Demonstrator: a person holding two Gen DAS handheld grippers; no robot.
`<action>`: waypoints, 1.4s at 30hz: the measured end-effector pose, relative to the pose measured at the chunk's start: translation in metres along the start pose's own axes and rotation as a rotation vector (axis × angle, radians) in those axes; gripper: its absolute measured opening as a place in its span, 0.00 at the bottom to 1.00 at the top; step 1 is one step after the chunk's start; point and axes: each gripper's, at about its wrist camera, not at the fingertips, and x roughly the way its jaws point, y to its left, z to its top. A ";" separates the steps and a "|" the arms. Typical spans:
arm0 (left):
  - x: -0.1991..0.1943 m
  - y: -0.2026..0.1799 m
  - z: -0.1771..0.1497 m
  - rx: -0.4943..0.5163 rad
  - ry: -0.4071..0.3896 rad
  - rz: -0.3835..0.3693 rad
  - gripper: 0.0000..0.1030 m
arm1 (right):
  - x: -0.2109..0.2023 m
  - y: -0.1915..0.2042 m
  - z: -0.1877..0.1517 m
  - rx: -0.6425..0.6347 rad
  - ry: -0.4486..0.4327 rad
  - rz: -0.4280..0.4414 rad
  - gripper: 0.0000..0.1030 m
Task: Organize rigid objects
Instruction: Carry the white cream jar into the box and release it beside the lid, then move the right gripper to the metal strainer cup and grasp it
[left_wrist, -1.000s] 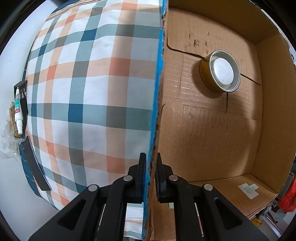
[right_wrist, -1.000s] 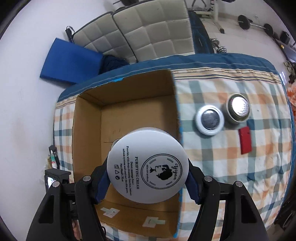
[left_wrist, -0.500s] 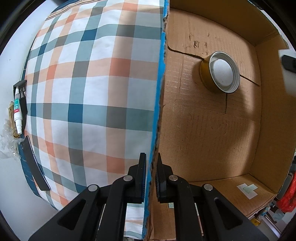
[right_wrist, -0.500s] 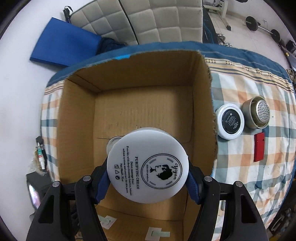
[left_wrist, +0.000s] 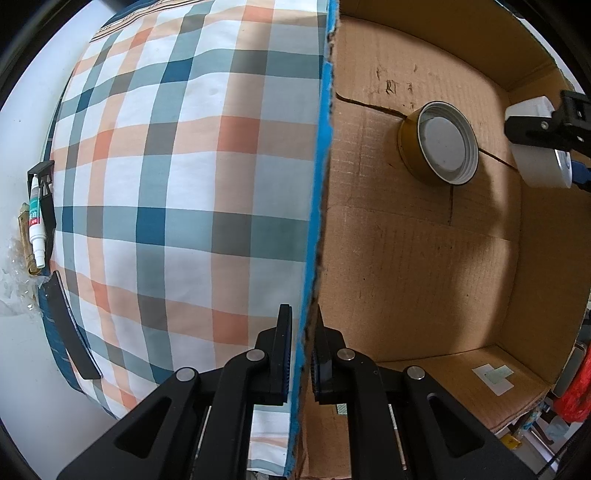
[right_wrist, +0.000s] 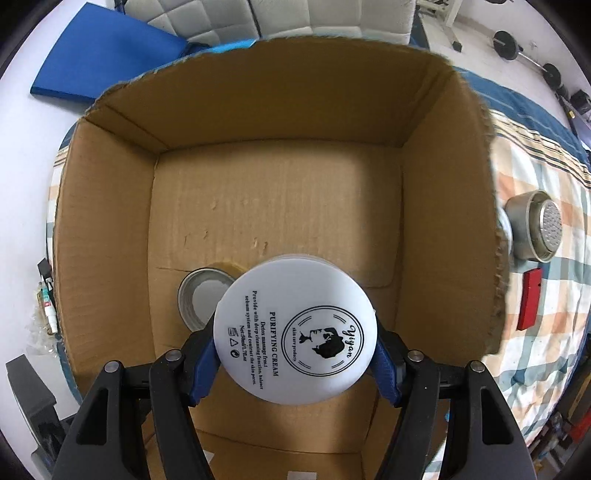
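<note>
My right gripper (right_wrist: 295, 358) is shut on a white cream jar (right_wrist: 295, 332) and holds it inside the open cardboard box (right_wrist: 277, 206), above its floor. The jar and gripper also show in the left wrist view (left_wrist: 539, 144) at the box's right side. A gold lid (left_wrist: 439, 147) lies upside down on the box floor; in the right wrist view it (right_wrist: 201, 295) sits just left of the jar. My left gripper (left_wrist: 299, 354) is shut on the box's side wall (left_wrist: 317, 221), blue-taped on the outside.
The box stands on a plaid bedspread (left_wrist: 166, 184). Right of the box lie a silver tin (right_wrist: 535, 232) and a red flat block (right_wrist: 530, 304). A small white tube (left_wrist: 37, 229) and a dark flat object (left_wrist: 70, 328) lie at the bed's left edge.
My right gripper has carried the cream jar forward and down into the box; the jar now enters the left wrist view. The left gripper keeps its hold on the box wall.
</note>
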 end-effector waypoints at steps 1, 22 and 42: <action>0.000 -0.001 0.000 0.000 0.001 0.000 0.06 | 0.002 0.001 0.001 0.004 0.005 0.001 0.69; 0.002 0.000 -0.002 0.000 0.000 -0.003 0.06 | 0.005 0.021 0.002 -0.005 0.009 -0.087 0.95; 0.001 -0.001 -0.005 0.004 -0.005 0.002 0.06 | -0.070 0.006 -0.077 -0.012 -0.080 0.022 1.00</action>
